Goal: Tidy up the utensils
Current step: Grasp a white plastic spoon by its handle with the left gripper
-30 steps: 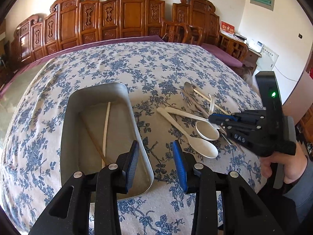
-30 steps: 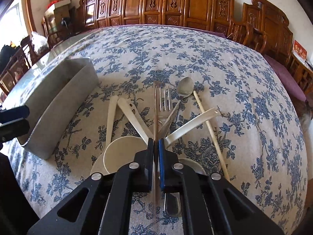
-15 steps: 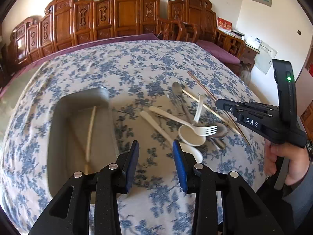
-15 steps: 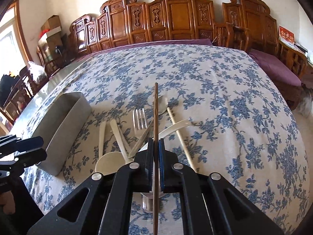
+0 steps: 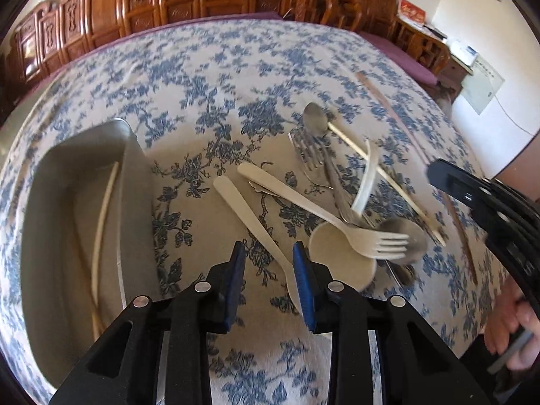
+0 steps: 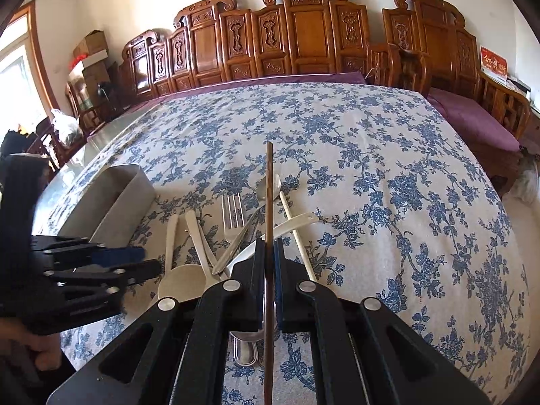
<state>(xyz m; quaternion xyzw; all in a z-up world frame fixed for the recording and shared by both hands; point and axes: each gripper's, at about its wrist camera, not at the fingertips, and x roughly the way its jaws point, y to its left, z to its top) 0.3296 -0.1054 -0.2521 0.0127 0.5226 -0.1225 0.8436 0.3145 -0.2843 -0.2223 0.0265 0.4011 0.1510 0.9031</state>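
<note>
My left gripper point(image 5: 269, 265) hovers low over the floral tablecloth, its jaws closing. The handle of a beige spoon point(image 5: 249, 212) runs between them near the right pad, which is not pressing on it. My right gripper point(image 6: 269, 253) is shut on a dark brown chopstick point(image 6: 269, 182), held above the pile and pointing away from me. The pile holds a beige fork point(image 5: 337, 219), a metal fork point(image 5: 310, 155), a metal spoon point(image 5: 315, 119) and a pale chopstick point(image 5: 371, 168). To the left stands a metal tray point(image 5: 138, 202) with a pale chopstick point(image 5: 104, 209) inside.
Carved wooden chairs point(image 6: 303, 33) line the far side of the table. A purple bench cushion point(image 6: 472, 121) lies at the right. A person's hand point(image 5: 513, 324) holds the right gripper near the table's right edge. Bare cloth stretches beyond the pile.
My left gripper has moved right from over the tray and down to the beige spoon, and its jaws have narrowed. The right gripper has lifted the dark chopstick off the pile.
</note>
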